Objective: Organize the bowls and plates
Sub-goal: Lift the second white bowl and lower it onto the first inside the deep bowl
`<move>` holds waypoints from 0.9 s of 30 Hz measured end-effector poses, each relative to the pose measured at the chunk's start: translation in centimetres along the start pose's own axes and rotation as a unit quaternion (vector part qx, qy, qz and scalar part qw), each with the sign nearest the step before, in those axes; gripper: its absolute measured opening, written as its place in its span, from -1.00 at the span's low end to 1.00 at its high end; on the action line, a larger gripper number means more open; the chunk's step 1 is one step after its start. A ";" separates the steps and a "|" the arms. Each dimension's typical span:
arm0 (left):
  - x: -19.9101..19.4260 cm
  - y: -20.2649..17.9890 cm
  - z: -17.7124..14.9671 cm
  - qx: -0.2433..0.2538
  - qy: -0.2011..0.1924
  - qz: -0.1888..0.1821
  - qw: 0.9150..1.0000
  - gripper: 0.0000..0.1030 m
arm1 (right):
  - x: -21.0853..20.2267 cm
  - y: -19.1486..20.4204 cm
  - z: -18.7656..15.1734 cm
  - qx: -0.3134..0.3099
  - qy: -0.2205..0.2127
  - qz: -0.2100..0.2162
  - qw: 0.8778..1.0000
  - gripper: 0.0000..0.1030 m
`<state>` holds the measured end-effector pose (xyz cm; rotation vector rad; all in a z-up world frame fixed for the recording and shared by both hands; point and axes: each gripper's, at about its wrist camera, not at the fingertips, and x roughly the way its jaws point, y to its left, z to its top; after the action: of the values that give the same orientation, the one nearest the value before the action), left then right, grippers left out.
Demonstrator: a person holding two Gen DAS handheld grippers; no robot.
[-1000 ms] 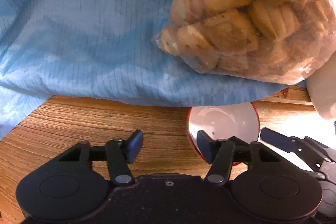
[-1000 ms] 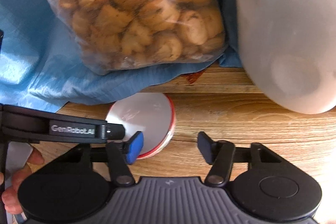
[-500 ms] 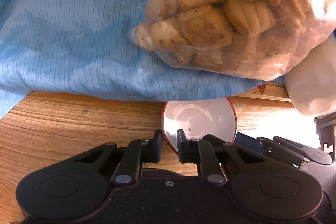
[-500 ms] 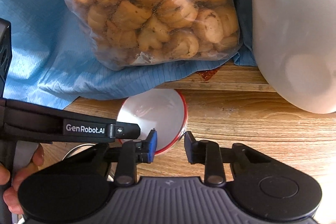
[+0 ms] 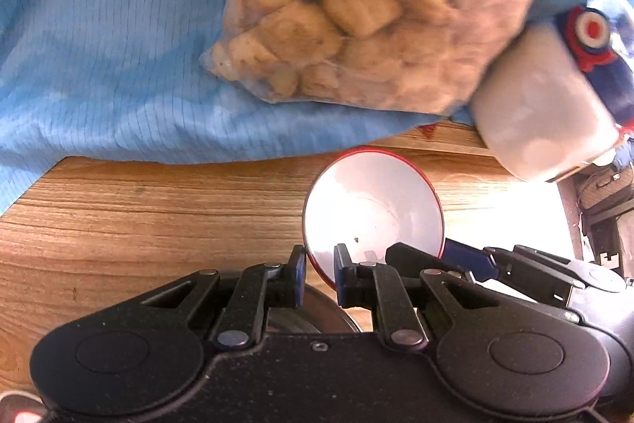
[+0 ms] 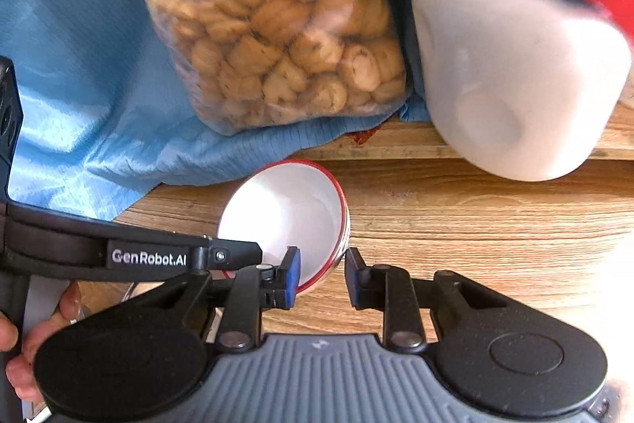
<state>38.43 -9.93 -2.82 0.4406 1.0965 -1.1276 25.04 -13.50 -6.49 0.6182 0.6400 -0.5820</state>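
A small white bowl with a red rim [image 5: 372,205] is tilted up off the wooden table [image 5: 138,224]. My left gripper [image 5: 319,274] is shut on its near left rim. In the right wrist view the same bowl [image 6: 285,217] is held by my right gripper [image 6: 321,276], whose fingers are closed on its near right rim. A metal bowl [image 5: 305,312] shows just below the left gripper's fingers, mostly hidden. The right gripper's fingers [image 5: 467,256] show in the left wrist view at the bowl's right side.
A clear bag of cookies [image 6: 277,26] lies on a blue cloth [image 6: 79,66] behind the bowl. A white plastic jug with a blue and red label [image 6: 515,66] lies on its side at the right. A hand [image 6: 23,343] holds the left gripper.
Both grippers closed on the bowl's rim from open a second ago. The bowl has been lifted and tilted toward the cameras. Both views have pulled back, showing more of the jug.
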 end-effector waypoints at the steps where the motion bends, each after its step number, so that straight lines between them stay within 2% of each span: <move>1: -0.4 -0.2 -0.3 0.001 -0.003 -0.001 1.000 -0.70 | -0.4 0.2 -0.1 -0.002 -0.004 0.000 1.000 -0.47; 9: -3.2 0.9 -2.4 -0.011 -0.034 -0.001 0.999 -0.70 | -2.4 2.5 -1.0 -0.028 -0.022 0.012 0.999 -0.48; 15: -6.2 2.2 -4.3 -0.021 -0.062 0.018 0.998 -0.69 | -3.3 5.2 -1.7 -0.063 -0.025 0.032 0.997 -0.48; 27: -10.6 7.6 -8.7 -0.100 -0.094 0.065 0.988 -0.68 | -3.5 10.9 -3.3 -0.137 0.000 0.104 0.985 -0.48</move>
<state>40.82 5.14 0.84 0.2395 0.9897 -0.9144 28.71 -2.89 -2.53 0.4189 0.6337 -0.2923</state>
